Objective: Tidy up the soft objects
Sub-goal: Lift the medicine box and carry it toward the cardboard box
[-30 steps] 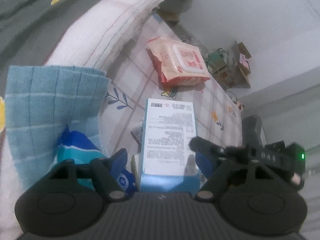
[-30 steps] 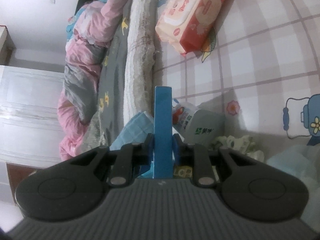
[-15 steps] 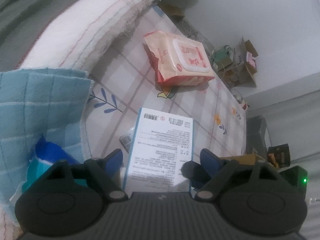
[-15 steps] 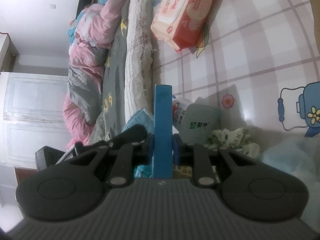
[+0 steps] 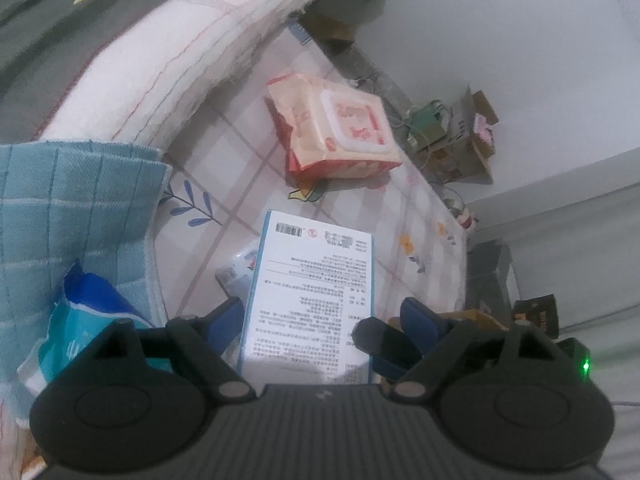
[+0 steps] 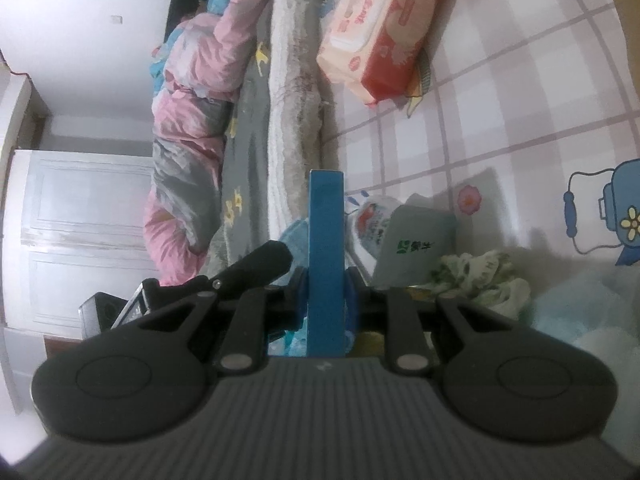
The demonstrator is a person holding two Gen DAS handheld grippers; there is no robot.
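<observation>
Your right gripper is clamped on the thin edges of the flat blue box, centre frame. Your left gripper stands wide around the same box's printed face, pads apart from it.

Judgement: early in the task. Still loose on the checked sheet: red wipes pack at upper centre, teal towel and blue-white packet at left, grey-green pack and crumpled cloth at right.
</observation>
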